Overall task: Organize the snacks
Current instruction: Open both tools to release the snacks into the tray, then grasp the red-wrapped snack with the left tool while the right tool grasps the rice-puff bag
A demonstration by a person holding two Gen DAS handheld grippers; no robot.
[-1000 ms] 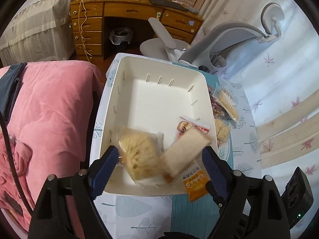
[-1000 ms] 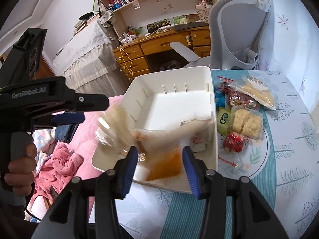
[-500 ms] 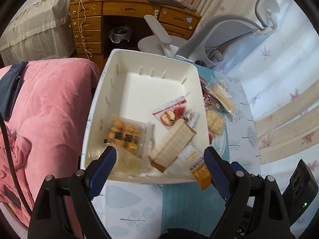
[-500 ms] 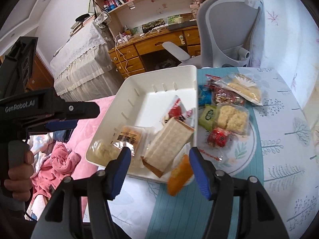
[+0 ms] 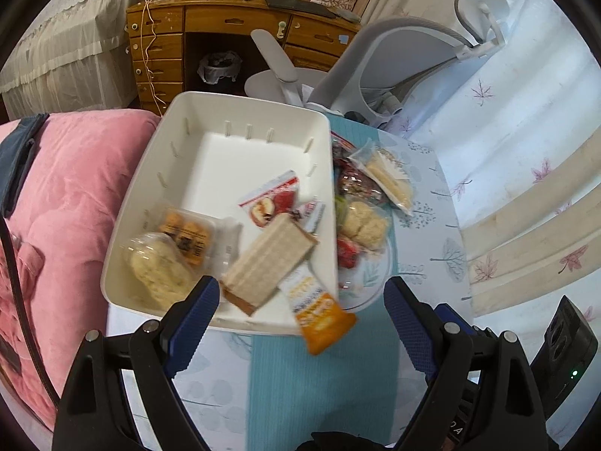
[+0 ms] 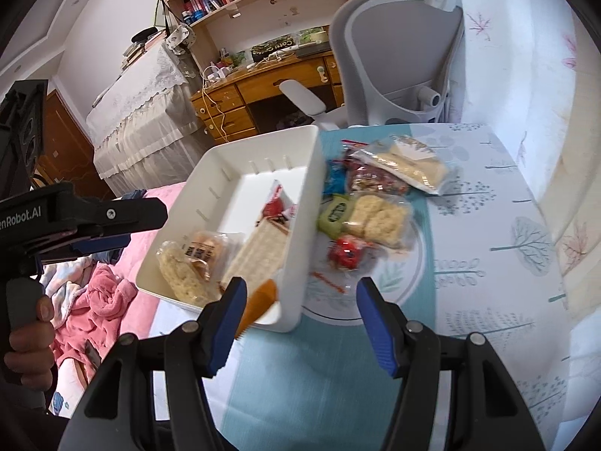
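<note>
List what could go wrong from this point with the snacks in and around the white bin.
1. The orange packet hangs over the white bin's near rim and may slide out onto the table.
2. The bin sits near the table edge beside the pink bedding; a nudge might tip it off.
3. Both tongs, left and right, are open and empty near that rim and could bump the bin.

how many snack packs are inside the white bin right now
5. In the white plastic bin: a clear pale rice-cake pack, orange biscuit tray, tan wafer pack, red-and-white sachet, and an orange-and-white packet hanging over its near rim. Smaller ones may be hidden.
</note>
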